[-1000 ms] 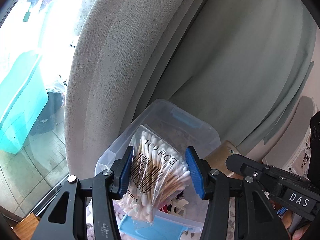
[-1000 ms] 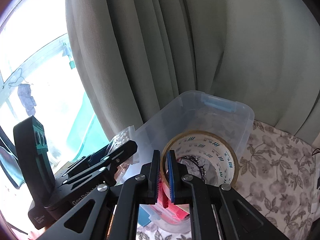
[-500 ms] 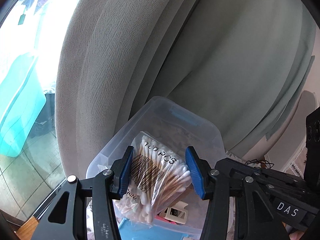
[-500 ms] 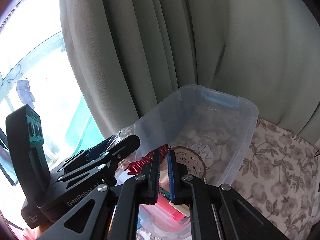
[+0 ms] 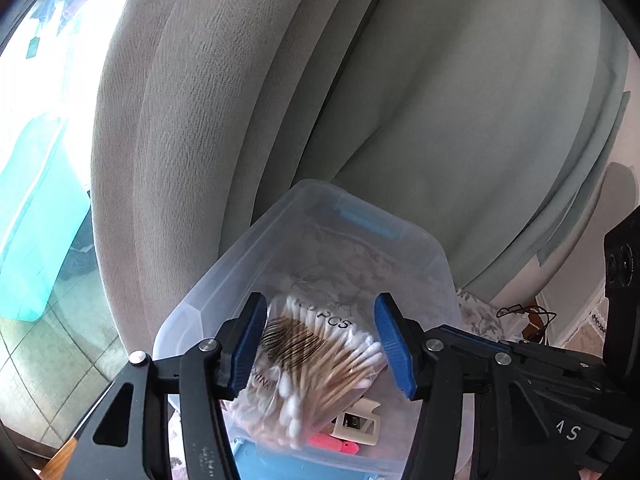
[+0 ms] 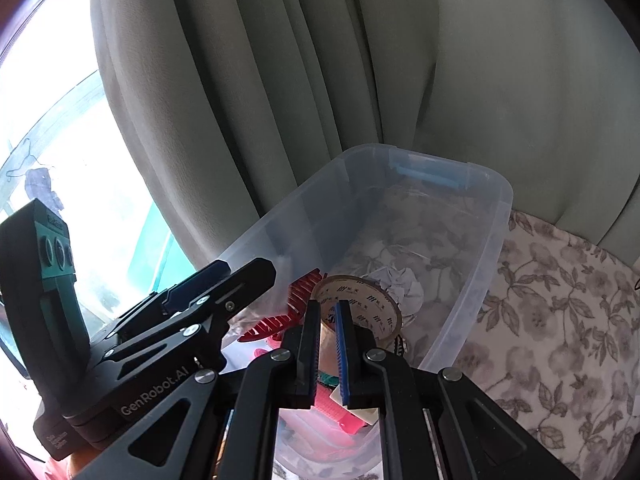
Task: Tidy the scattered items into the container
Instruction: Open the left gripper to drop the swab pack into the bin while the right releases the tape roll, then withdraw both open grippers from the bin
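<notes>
Left claw (image 5: 320, 344), fingers spread, poised over the near end of the clear plastic container (image 5: 400, 240); the cotton swab packet (image 5: 316, 364) lies between the pads, contact not discernible. Right claw (image 6: 328, 350), blue pads pinching the wall of the packing tape roll (image 6: 360, 304), which sits low inside the container (image 6: 488, 240) beside a red comb (image 6: 298, 300) and crumpled paper (image 6: 400, 280). The container rests on a floral-cloth bench (image 6: 560, 320). Behind the container: grey curtain (image 6: 320, 80); left of it, a bright window (image 6: 52, 120).
</notes>
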`<state>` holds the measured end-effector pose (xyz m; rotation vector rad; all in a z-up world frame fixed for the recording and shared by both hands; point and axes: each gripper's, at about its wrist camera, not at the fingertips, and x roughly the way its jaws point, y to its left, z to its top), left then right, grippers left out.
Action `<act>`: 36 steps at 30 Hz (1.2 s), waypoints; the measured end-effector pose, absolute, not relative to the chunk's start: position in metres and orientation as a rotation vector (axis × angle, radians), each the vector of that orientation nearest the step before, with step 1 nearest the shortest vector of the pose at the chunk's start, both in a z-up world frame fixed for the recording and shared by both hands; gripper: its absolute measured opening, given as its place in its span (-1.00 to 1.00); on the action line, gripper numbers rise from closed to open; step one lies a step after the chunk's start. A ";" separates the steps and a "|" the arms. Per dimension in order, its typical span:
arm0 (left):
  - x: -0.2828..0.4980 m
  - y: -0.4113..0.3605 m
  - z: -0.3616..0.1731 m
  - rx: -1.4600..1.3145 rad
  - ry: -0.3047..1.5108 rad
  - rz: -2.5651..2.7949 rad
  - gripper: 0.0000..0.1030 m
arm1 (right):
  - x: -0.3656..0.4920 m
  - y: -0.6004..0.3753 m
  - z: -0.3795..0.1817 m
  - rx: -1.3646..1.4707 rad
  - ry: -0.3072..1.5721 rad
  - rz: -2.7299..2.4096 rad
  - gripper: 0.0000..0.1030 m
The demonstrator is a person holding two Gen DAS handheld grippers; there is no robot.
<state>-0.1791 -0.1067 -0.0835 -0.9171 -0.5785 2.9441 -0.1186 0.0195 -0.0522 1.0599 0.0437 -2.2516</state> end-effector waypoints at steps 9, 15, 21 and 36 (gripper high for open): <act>-0.200 -0.091 -0.087 -0.958 -0.557 2.945 0.25 | -0.118 0.027 -0.052 1.069 0.033 -2.260 -0.82; -0.211 -0.079 -0.087 -0.968 -0.536 2.947 0.30 | -0.113 0.026 -0.052 1.093 0.074 -2.271 -0.82; -0.221 -0.082 -0.086 -0.982 -0.558 2.960 0.31 | -0.106 0.027 -0.050 1.121 0.124 -2.294 -0.62; -0.196 -0.091 -0.101 -0.971 -0.559 2.947 0.54 | -0.091 0.040 -0.047 1.156 0.186 -2.321 0.33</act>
